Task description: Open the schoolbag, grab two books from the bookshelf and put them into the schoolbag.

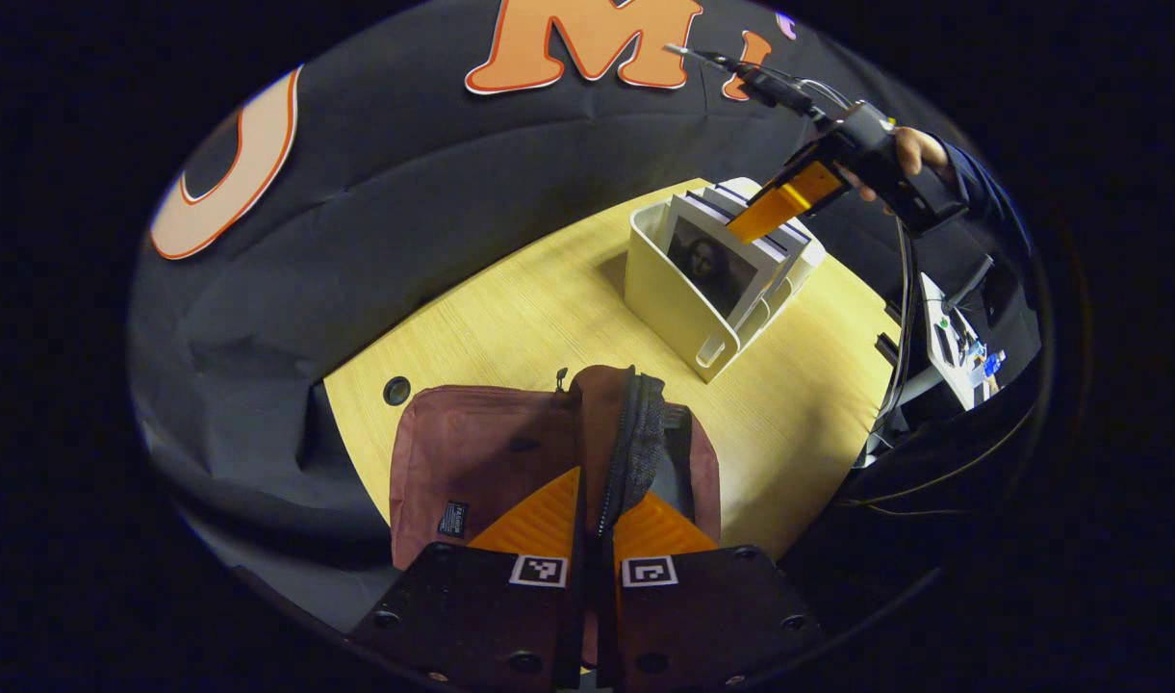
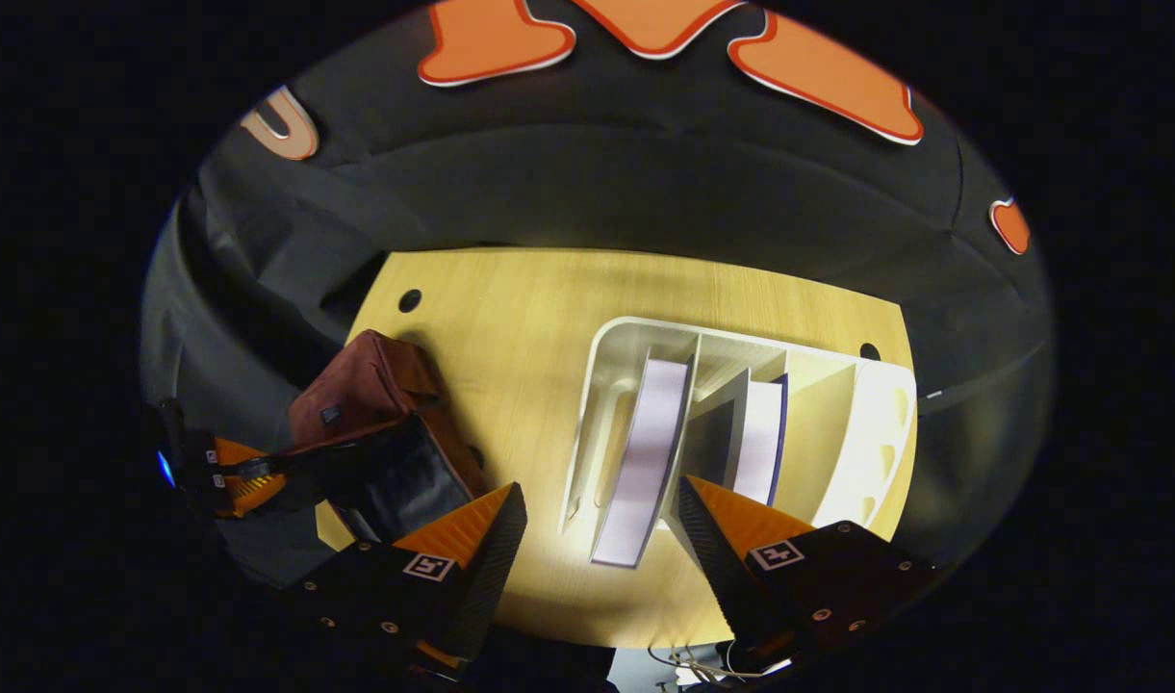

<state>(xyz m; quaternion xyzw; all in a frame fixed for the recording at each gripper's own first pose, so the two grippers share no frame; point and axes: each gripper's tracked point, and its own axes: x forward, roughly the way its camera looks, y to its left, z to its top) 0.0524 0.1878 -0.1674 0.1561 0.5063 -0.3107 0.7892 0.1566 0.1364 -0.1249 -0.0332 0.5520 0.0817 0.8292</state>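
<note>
A maroon schoolbag (image 1: pixel 472 462) lies on the wooden table, its zip undone. My left gripper (image 1: pixel 599 525) is shut on the zipped edge of the bag's mouth (image 1: pixel 635 433). In the right gripper view the schoolbag (image 2: pixel 370 380) gapes, showing a dark inside (image 2: pixel 404 481), with the left gripper (image 2: pixel 226 478) at its rim. A white bookshelf (image 2: pixel 881 423) holds two upright books. My right gripper (image 2: pixel 601 515) hangs open above the nearer book (image 2: pixel 650 452), a finger on each side; the second book (image 2: pixel 760 438) stands one slot over. The left gripper view shows that right gripper (image 1: pixel 775 207) over the bookshelf (image 1: pixel 669 298).
The table (image 1: pixel 510 318) has round cable holes (image 1: pixel 395 390) near its edges. A hand (image 1: pixel 919 149) in a dark sleeve holds the right gripper. Cables and small equipment (image 1: pixel 957 346) sit beyond the table's right edge. Black cloth walls the far side.
</note>
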